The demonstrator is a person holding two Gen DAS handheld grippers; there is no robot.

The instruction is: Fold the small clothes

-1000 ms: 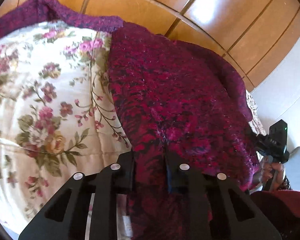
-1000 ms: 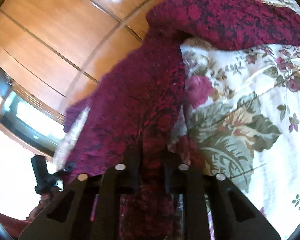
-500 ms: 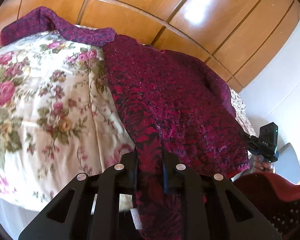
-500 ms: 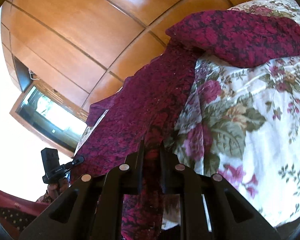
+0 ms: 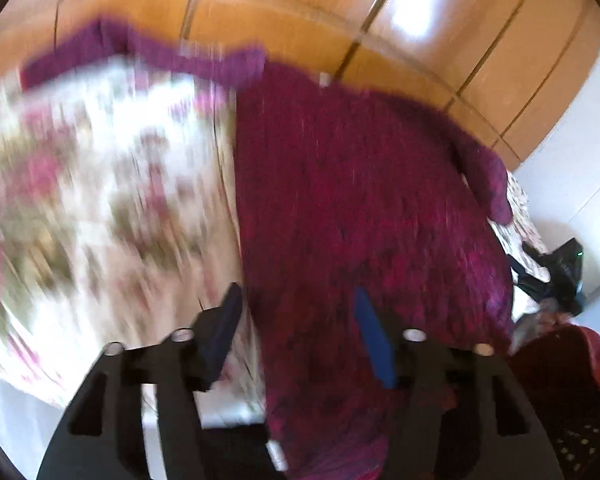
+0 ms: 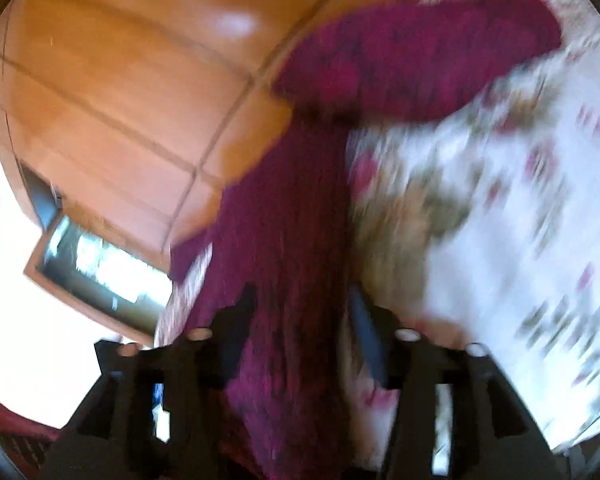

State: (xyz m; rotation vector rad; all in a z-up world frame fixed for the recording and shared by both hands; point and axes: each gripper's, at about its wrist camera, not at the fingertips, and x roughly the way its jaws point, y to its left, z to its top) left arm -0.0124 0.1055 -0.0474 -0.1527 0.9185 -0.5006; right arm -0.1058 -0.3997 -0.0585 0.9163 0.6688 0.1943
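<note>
both grippers, left (image 5: 296, 320) and right (image 6: 300, 320), have spread their fingers, releasing the sweater (image 5: 360, 200) hem at the bed (image 5: 80, 200) edge; sleeve folding likely next.

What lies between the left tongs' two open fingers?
In the left wrist view, the hem of the magenta knitted sweater lies between the left tongs, spread on the floral quilt.

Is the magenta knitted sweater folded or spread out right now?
Spread out: the magenta knitted sweater lies flat on the floral bedspread, sleeves extended sideways, no fold visible.
</note>
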